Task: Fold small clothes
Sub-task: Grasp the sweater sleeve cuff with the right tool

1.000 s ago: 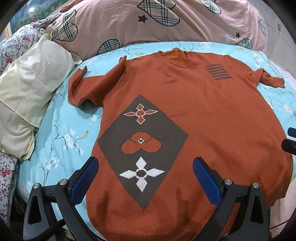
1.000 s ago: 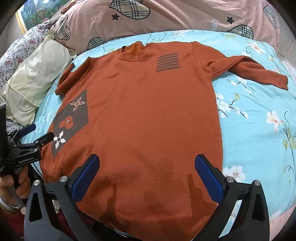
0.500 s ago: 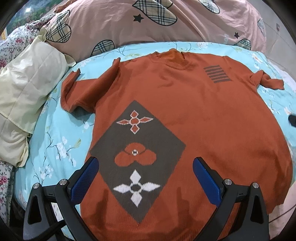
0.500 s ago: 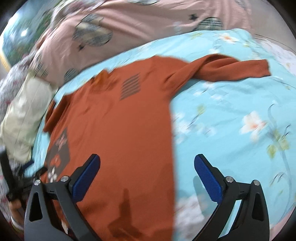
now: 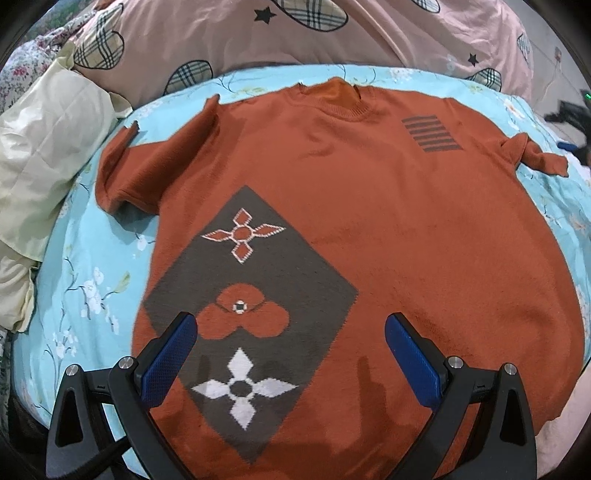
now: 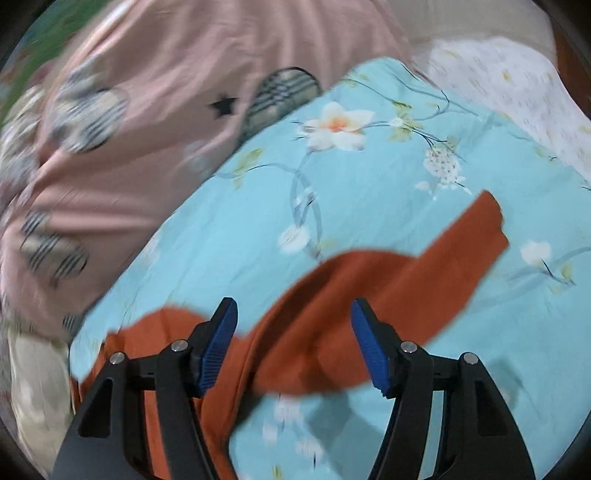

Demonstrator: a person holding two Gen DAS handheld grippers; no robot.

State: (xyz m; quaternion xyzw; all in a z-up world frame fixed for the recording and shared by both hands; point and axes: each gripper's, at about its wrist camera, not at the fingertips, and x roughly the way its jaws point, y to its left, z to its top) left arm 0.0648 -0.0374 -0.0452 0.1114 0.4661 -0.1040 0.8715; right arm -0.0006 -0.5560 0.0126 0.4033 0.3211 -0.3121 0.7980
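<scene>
An orange knitted sweater [image 5: 388,221] lies flat, front up, on the blue floral bedspread [image 5: 92,280]; a dark diamond patch with flower motifs sits on its lower left. My left gripper [image 5: 290,334] hovers open above that patch, nothing between its blue pads. In the blurred right wrist view, the sweater's long sleeve [image 6: 399,280] stretches across the bedspread [image 6: 369,192]. My right gripper [image 6: 293,312] hangs over the sleeve near the shoulder, its jaws closing, with sleeve cloth lying below the gap and the pads not pressing on it.
A pink quilt [image 5: 295,33] with plaid hearts is piled at the head of the bed. A cream pillow [image 5: 48,147] lies on the left. White floral bedding [image 6: 517,92] borders the bedspread on the right.
My right gripper has swung fast to the right, from the sweater's hem to its right sleeve, rolling as it went, and its jaws have narrowed. My left gripper moved slightly forward and down over the diamond patch.
</scene>
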